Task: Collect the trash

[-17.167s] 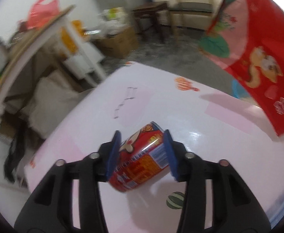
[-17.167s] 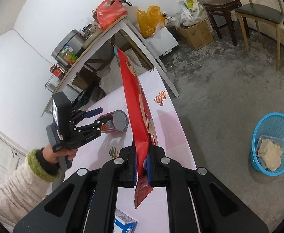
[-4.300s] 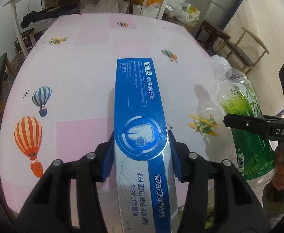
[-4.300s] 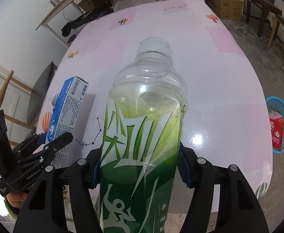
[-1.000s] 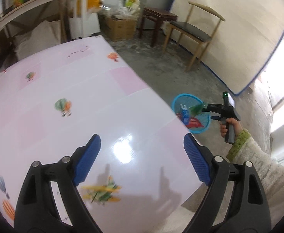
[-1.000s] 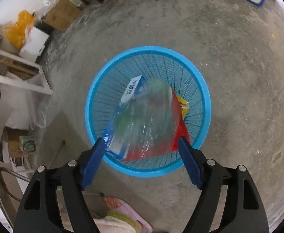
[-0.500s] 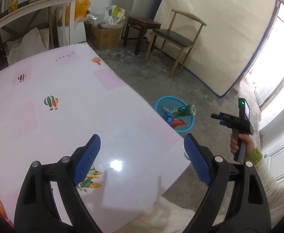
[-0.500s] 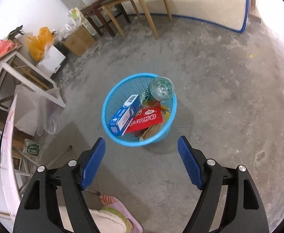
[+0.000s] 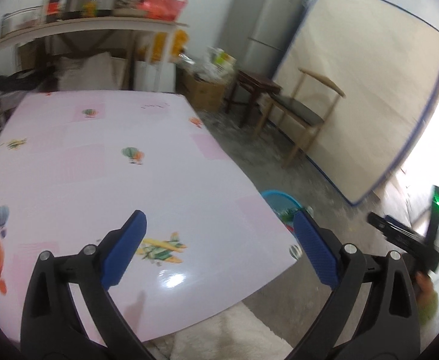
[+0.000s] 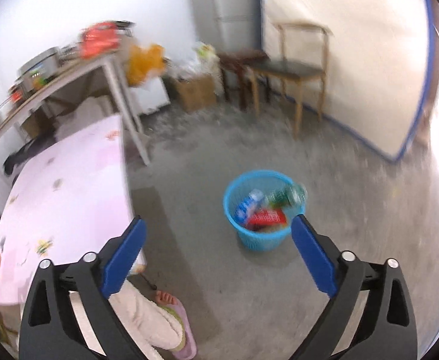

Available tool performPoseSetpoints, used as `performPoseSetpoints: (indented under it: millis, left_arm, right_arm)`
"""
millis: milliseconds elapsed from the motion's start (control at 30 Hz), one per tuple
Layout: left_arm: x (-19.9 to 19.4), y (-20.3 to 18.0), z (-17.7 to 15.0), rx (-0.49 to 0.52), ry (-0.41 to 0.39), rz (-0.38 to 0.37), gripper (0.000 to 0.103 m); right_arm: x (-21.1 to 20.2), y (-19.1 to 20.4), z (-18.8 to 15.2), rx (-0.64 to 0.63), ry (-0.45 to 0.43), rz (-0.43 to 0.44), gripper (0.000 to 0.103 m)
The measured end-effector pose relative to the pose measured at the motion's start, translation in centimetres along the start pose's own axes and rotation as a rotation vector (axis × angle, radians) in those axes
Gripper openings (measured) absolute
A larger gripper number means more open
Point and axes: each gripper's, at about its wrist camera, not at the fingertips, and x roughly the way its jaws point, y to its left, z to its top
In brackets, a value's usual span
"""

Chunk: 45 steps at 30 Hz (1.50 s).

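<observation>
As far as I can judge, the collecting is close to finished. My desk (image 9: 105,162) shows only its pink printed cover of balloons and little planes; I see no wrapper, box or bottle lying on the part in view. Its nearest corner is hidden behind my own tongs, so I cannot vouch for that bit.

The trash sits in the blue basket (image 10: 260,241), which stands on the concrete floor just beyond the desk's near right corner. From the left camera only the basket's rim pokes out past the desk edge. From the right camera I look down into it: a blue-and-white carton (image 10: 245,205) leans against the inner wall on the desk's side, a red wrapper (image 10: 266,218) lies flat beside it, and a clear bottle with a green label (image 10: 288,195) rests slanted with its end poking over the rim on the side away from the desk. The view is blurred, so I cannot read finer details or tell what lies beneath.

My left tongs (image 9: 219,247) are opening, with nothing between the blue pads, and hang over the desk's near end. My right tongs (image 10: 218,250) are likewise opening and empty, above the floor between desk and basket.

What is left, I reckon, is a last check of the desk.
</observation>
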Motion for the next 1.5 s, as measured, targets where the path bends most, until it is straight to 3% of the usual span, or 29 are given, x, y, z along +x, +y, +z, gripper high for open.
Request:
performPoseSetpoints:
  millis: [200, 500, 733, 867, 1233, 1500]
  left_arm:
    - [-2.6, 0.6, -0.8, -0.04, -0.065, 0.127, 0.094]
    - [-4.5, 0.1, -2.9, 0.026, -0.08, 0.429, 0.094]
    - [-3.2, 0.2, -3.6, -0.033, 0.022, 0.472, 0.094]
    - [-2.2, 0.0, -4.6, -0.063, 0.067, 0.511, 0.094]
    - [-1.9, -1.3, -5.3, -0.068, 0.076, 0.561, 0.094]
    - [-1.4, -1.8, -5.6, -0.056, 0.104, 0.573, 0.094]
  right_arm:
    - [-3.6, 5.4, 0.1, -0.08, -0.072, 0.033, 0.096]
    - [-5.4, 11.3, -3.1, -0.161, -0.068, 0.058, 0.096]
    - [-5.4, 12.7, -4.2, -0.207, -0.104, 0.013, 0.096]
    - [-5.1, 12.5, -4.4, -0.208, -0.077, 0.044, 0.096]
    - [-3.0, 10.7, -4.7, -0.21, 0.013, -0.051, 0.096]
    - [-1.7, 9.6, -4.8, -0.187, 0.083, -0.038, 0.096]
